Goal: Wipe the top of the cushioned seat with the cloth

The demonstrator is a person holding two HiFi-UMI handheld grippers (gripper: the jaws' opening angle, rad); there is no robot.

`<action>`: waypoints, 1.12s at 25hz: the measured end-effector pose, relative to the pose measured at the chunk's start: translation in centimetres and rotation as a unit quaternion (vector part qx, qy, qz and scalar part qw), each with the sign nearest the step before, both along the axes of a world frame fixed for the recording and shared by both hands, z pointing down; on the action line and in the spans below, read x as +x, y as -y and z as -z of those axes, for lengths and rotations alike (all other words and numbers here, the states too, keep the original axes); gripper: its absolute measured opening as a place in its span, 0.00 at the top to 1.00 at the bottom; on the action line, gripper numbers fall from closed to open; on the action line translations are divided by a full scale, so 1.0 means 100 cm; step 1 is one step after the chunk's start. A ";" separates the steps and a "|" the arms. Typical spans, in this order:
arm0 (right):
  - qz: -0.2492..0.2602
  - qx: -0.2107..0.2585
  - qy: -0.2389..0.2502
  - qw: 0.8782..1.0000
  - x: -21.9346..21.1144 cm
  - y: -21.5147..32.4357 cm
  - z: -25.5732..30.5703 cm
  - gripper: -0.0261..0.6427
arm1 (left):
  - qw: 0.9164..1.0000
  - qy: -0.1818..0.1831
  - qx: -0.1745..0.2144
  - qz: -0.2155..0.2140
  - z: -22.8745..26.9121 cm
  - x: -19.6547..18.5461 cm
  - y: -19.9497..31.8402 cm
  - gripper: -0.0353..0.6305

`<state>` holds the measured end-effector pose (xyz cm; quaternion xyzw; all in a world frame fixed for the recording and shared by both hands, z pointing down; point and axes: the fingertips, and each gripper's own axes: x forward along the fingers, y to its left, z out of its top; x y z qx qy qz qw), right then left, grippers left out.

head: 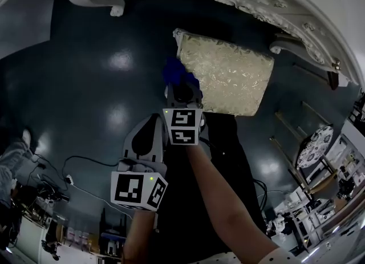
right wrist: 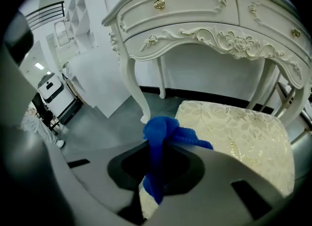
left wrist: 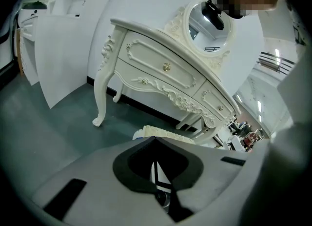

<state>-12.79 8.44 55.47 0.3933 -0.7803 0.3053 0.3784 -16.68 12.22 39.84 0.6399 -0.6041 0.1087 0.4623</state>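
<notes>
Left gripper: nearest the head camera, low and left of centre, held over the dark floor. In its own view the jaws are closed together with nothing caught between them.
Left arm: bare forearm at the bottom edge of the head view, below the marker cube.
Right gripper: just beyond the left one and slightly to its right, reaching toward the seat. In its own view the jaws are clamped on the cloth.
Cloth: blue and bunched. It sticks out past the right gripper's jaw tips, with one fold trailing to the right.
Cloth position: at the left edge of the seat, by its near-left corner. Whether it presses on the fabric cannot be told.
Cushioned seat: pale cream and gold floral fabric, rectangular, standing on the floor right of centre, just in front of the dressing table. Most of its top is bare.
Seat from the left gripper: only a sliver of its edge shows above the jaws.
Dressing table: white, carved, with curved legs and brass drawer knobs, on the far side of the seat.
Mirror: oval, mounted above the table top.
</notes>
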 end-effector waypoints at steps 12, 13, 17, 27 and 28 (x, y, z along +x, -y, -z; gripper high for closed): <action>0.019 -0.032 0.018 0.999 -0.014 -0.007 -0.005 0.87 | 0.999 0.016 -0.014 0.039 -0.006 -0.026 -0.015 0.95; 0.023 -0.038 0.020 0.999 -0.015 -0.007 -0.006 0.87 | 0.999 0.016 -0.014 0.039 -0.006 -0.025 -0.016 0.95; 0.031 -0.050 0.032 0.998 -0.014 -0.007 -0.007 0.87 | 0.999 0.016 -0.013 0.037 -0.006 -0.018 -0.016 0.95; 0.028 -0.067 0.075 0.995 -0.015 -0.006 0.002 0.87 | 0.999 0.028 -0.010 0.023 -0.002 -0.008 -0.015 0.95; 0.026 -0.063 0.086 0.994 -0.012 -0.004 0.007 0.87 | 0.999 0.030 -0.010 0.021 -0.002 -0.005 -0.014 0.95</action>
